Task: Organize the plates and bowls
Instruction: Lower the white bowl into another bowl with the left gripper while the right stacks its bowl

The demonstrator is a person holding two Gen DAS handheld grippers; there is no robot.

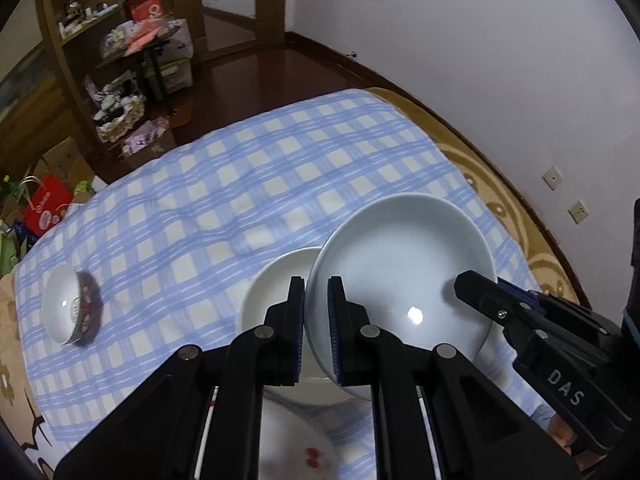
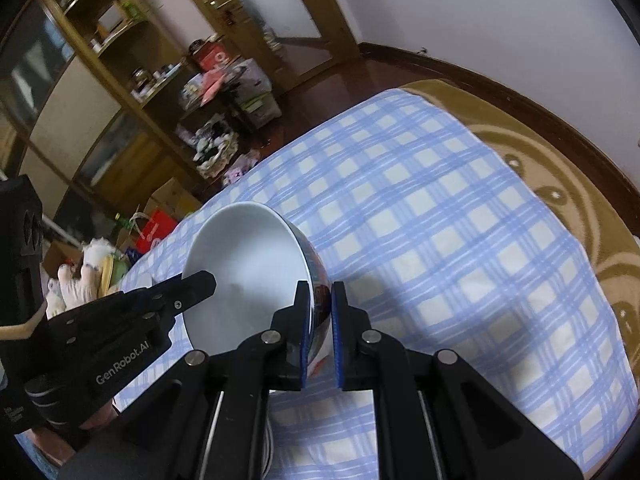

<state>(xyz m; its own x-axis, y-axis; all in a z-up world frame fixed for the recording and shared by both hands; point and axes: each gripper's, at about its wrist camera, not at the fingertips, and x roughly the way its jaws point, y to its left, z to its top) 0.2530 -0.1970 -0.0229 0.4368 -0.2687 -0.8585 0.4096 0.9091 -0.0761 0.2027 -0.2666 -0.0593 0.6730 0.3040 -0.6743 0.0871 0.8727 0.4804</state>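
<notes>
Left wrist view: the left gripper [image 1: 316, 320] has its fingers clamped on the rim of a pale bowl [image 1: 400, 276], tilted and lifted clear of the checked cloth [image 1: 224, 184] on the bench. At four o'clock the right gripper [image 1: 474, 286] reaches onto the opposite rim. A white plate [image 1: 272, 284] lies just beside the bowl at nine o'clock; a patterned small bowl [image 1: 72, 304] sits well apart, far out at nine o'clock.

Right wrist view: the right gripper [image 2: 320, 322] pinches the bowl [image 2: 248, 264] by its wall, one finger inside, one on the painted outside. The left gripper [image 2: 200, 284] bites the rim at nine o'clock.

The bowl looks like glazed ceramic: stiff, slick, breakable, fairly heavy. The rim is probably the surest hold.
</notes>
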